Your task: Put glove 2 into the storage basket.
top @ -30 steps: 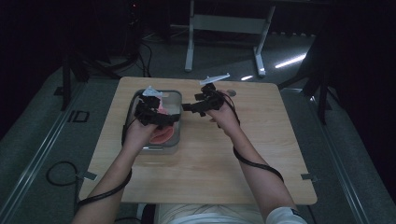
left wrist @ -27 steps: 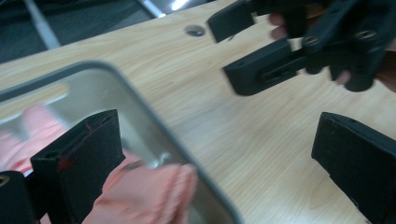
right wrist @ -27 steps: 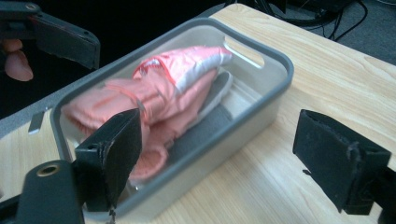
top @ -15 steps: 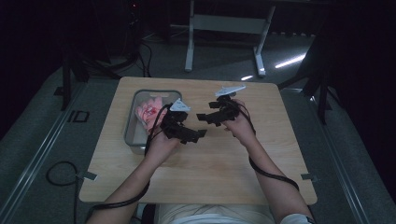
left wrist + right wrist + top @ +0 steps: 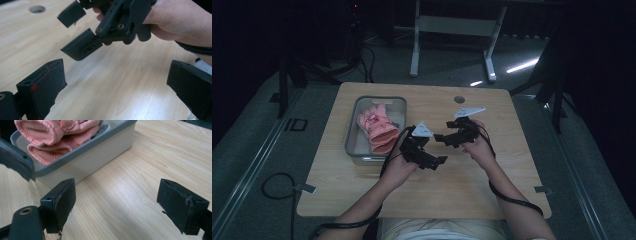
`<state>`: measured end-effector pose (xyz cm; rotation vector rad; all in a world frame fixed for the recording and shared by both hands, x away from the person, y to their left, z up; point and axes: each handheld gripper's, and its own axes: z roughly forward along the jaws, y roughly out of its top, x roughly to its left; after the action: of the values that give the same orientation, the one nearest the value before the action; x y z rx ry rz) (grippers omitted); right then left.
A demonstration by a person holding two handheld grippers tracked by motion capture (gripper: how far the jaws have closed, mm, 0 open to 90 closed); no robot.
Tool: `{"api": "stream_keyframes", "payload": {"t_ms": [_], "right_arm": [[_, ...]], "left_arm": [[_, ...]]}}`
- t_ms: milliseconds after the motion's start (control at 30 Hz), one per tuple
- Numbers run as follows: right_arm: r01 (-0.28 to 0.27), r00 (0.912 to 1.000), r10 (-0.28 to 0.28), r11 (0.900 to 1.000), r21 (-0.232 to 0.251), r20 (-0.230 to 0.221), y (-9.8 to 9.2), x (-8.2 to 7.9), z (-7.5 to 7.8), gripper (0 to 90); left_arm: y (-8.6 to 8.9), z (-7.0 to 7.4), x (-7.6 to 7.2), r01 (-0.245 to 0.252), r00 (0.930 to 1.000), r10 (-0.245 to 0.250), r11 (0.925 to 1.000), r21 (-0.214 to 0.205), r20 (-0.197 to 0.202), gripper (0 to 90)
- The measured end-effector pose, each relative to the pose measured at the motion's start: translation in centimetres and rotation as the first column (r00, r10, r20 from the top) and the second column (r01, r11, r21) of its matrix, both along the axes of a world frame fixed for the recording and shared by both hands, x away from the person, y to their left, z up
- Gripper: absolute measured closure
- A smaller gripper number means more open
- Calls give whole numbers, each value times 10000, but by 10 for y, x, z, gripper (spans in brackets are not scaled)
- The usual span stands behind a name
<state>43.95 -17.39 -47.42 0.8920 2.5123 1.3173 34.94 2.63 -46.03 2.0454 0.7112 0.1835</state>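
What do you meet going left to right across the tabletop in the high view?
Grey bin with the pink gloves inside → left gripper, jaws open → right gripper, jaws open → bare wooden table out to its right edge.

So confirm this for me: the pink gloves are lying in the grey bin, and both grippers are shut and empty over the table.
Not quite: both the left gripper and the right gripper are open, as each gripper view shows. The pink gloves do lie in the grey bin, and both grippers are empty.
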Motion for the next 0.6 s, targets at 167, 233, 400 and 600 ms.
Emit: {"api": "stream_keyframes", "payload": {"t_ms": [167,233,400,600], "right_arm": [[-11,10000,11,10000,-46,63,-6,-10,-12,153],[6,10000,-5,9999,-151,72,-9,-12,-18,153],[126,9999,-126,9999,-43,-24,-16,-17,-32,154],[303,9995,-304,9993,-217,-24,-23,-23,-48,153]], "left_arm": [[-11,-19,-6,539,9985,-539,9985,138,-12,17],[-15,-24,-9,678,9977,-680,9973,263,52,17],[-18,-38,-11,873,9962,-873,9956,347,-42,17],[-17,-51,-13,955,9954,-953,9948,352,-88,17]]}}
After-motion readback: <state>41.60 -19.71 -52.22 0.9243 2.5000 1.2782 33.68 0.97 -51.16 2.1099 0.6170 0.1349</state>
